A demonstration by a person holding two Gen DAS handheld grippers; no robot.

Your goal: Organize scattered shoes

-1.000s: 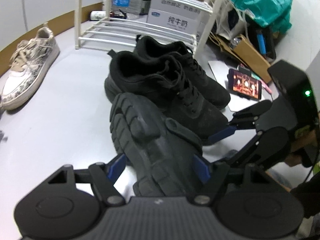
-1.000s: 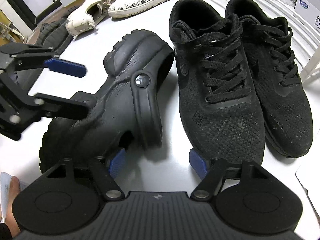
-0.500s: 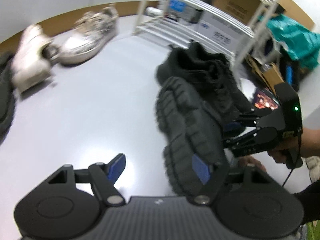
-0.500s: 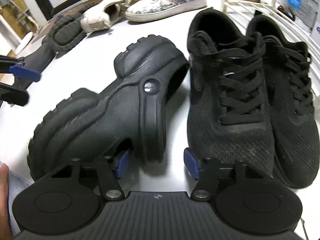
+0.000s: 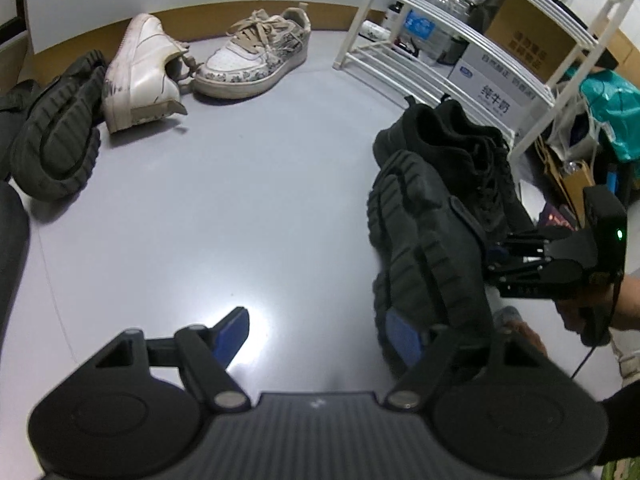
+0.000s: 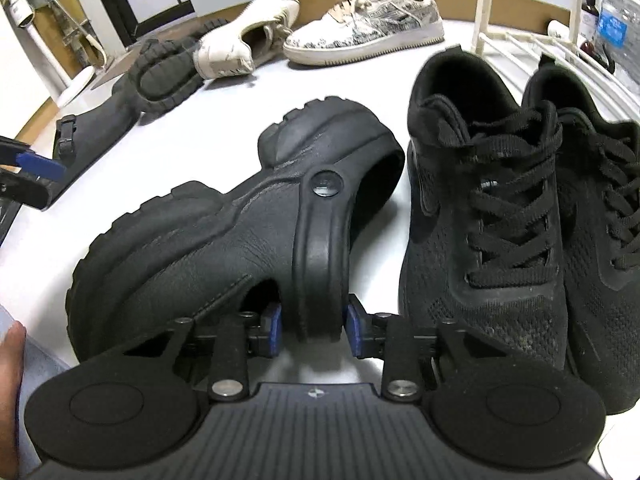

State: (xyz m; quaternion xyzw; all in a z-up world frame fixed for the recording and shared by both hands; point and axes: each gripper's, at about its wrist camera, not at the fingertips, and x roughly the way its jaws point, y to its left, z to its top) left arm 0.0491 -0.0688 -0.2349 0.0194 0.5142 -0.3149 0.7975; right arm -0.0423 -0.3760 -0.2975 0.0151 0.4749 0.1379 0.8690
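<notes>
A black clog [image 6: 208, 248] lies on its side on the grey floor, beside a pair of black sneakers [image 6: 480, 216]. My right gripper [image 6: 312, 322] has its jaws closing on the clog's heel strap [image 6: 320, 264], and both blue pads touch the strap's sides. In the left wrist view the same clog [image 5: 424, 248] shows its ridged sole, with the right gripper [image 5: 496, 256] behind it. My left gripper [image 5: 316, 334] stands open over bare floor with nothing between its fingers. Its right finger is close to the clog's sole.
The second black clog [image 5: 56, 136] lies sole-up at the far left, next to a tipped white sneaker [image 5: 140, 72] and a patterned sneaker [image 5: 256, 56]. A white wire rack [image 5: 440, 60] stands behind the black sneakers, with boxes and bags to its right.
My right jaws have closed from wide apart onto the clog's strap. My left gripper has swung left, off the clog's sole, and now hangs over bare floor.
</notes>
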